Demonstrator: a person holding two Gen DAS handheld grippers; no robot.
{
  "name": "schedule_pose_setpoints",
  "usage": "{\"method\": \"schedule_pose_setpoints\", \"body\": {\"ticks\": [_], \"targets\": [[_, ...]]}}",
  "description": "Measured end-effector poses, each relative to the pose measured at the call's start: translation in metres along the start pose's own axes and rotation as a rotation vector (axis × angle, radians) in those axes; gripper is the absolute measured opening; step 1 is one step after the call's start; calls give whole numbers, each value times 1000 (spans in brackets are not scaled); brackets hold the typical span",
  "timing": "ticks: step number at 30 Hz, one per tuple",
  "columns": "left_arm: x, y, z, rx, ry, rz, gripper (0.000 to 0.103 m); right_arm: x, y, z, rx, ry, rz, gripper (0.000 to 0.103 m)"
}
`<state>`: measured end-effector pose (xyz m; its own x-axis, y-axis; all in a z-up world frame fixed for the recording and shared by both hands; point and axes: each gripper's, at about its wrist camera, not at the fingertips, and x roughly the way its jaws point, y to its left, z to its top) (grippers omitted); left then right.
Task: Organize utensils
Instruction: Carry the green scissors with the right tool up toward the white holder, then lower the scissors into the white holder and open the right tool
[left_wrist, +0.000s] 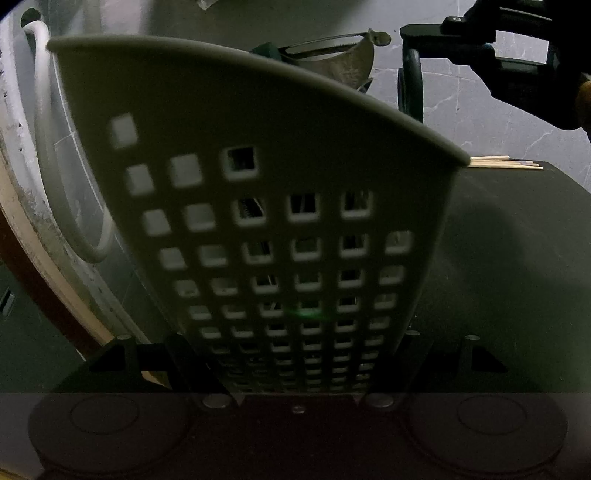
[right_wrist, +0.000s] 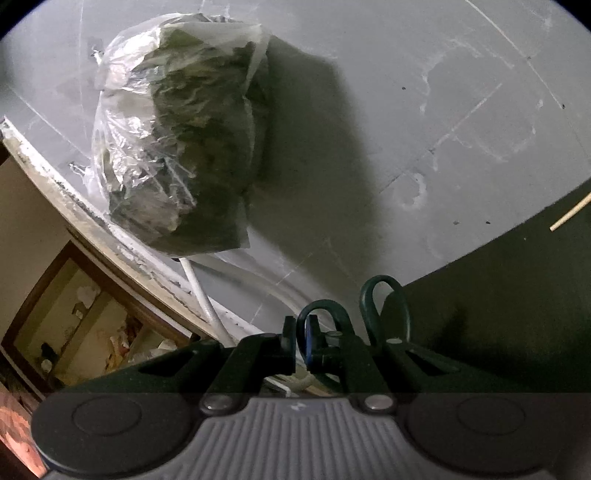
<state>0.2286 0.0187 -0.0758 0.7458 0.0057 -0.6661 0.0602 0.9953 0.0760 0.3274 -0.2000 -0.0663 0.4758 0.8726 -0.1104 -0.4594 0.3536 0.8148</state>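
Observation:
A grey perforated utensil basket (left_wrist: 280, 206) fills the left wrist view, tilted, held between my left gripper's (left_wrist: 295, 354) jaws at its base. A metal peeler (left_wrist: 332, 55) sticks out above its rim. My right gripper (right_wrist: 301, 343) is shut on the dark green handle loops of a pair of scissors (right_wrist: 384, 306); it also shows at the top right of the left wrist view (left_wrist: 480, 48), holding the scissors (left_wrist: 410, 85) just above the basket's far rim. Wooden chopsticks (left_wrist: 506, 164) lie on the dark mat (left_wrist: 517, 258) behind the basket.
A clear plastic bag of leafy greens (right_wrist: 177, 140) lies on the grey marble counter (right_wrist: 443, 110). A white cable (left_wrist: 44, 129) loops at the left near the counter edge. A chopstick tip (right_wrist: 569, 214) shows on the dark mat (right_wrist: 517, 295).

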Motion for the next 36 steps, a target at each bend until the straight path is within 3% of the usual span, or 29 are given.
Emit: {"method": "schedule_pose_setpoints", "body": {"ticks": [20, 27, 36], "targets": [[-1, -1, 4, 8, 0, -2, 78, -7, 20, 3, -47, -20, 31, 5], [0, -2, 3, 20, -12, -9, 78, -29, 59, 26, -143, -93, 66, 5], [4, -5, 3, 56, -20, -31, 78, -55, 134, 53, -313, -180, 193, 5]]}}
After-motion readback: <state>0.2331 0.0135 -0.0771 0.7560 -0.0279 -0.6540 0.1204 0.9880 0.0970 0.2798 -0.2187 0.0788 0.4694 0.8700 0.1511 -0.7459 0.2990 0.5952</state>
